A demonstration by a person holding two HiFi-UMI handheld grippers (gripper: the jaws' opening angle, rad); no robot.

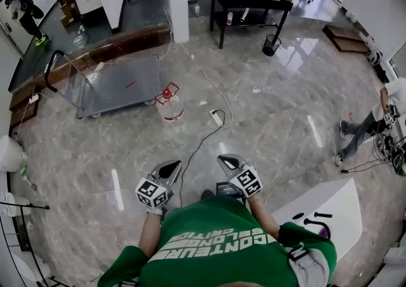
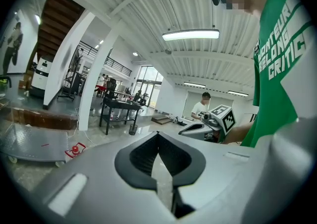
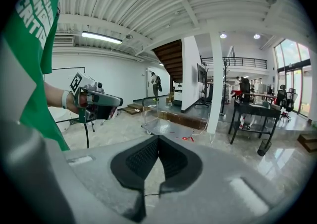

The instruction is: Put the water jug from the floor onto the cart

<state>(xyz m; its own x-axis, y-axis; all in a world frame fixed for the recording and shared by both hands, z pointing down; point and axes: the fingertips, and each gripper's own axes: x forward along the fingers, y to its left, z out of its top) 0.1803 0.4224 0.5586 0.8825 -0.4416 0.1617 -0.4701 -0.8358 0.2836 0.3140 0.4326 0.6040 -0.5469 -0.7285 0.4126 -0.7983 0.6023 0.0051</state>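
Clear water jug (image 1: 170,106) w/ red cap stood upright on the grey marble floor (image 1: 279,114), mid-scene, just right of the flat cart (image 1: 120,79), by its near right corner. The cart's handle rose at its left end. A white power strip (image 1: 217,116) w/ cable lay on the floor right of the jug. At the near edge, a person in a green shirt (image 1: 209,247) held both tools, well apart from the jug. Left gripper (image 1: 170,166): jaws closed tip to tip, holding nothing. Right gripper (image 1: 227,161): also closed, empty. Far side: white pillar (image 1: 177,0) & black desk (image 1: 250,0).
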